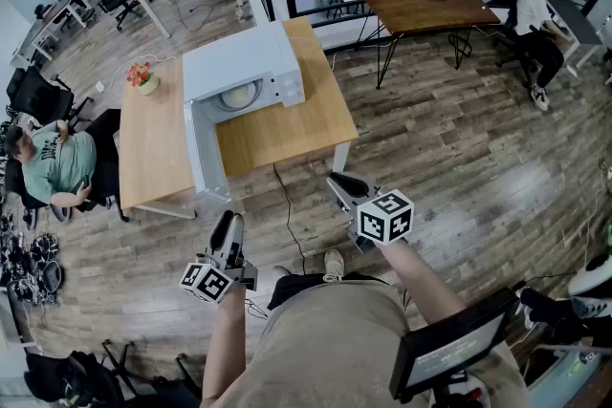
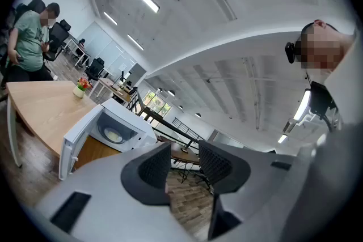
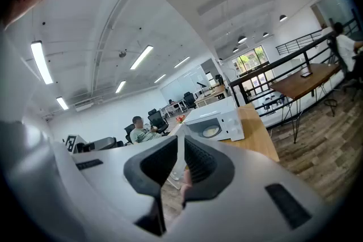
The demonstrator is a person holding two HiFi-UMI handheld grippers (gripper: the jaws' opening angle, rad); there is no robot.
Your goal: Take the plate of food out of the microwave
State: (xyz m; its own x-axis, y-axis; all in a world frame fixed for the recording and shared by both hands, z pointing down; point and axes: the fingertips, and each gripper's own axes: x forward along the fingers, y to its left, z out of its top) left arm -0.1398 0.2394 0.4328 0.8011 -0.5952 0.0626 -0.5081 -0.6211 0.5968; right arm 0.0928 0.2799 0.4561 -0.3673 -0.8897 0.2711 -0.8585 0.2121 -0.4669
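Note:
A white microwave (image 1: 244, 62) stands on a wooden table (image 1: 287, 129) with its door (image 1: 203, 158) swung open towards me. Inside it sits a pale plate of food (image 1: 239, 95), which also shows in the left gripper view as the plate (image 2: 113, 135) and in the right gripper view as the plate (image 3: 211, 131). Both grippers hang over the floor well short of the table. My left gripper (image 1: 229, 225) is open and empty, its jaws (image 2: 184, 150) clearly apart. My right gripper (image 1: 339, 182) points at the microwave (image 3: 218, 119), its jaws (image 3: 181, 141) nearly together with nothing between them.
A small flower pot (image 1: 145, 79) stands at the table's left end. A person sits in a chair (image 1: 57, 162) left of the table. A black cable (image 1: 287, 205) trails across the wooden floor in front. A dark table (image 1: 430, 0) and a railing lie behind.

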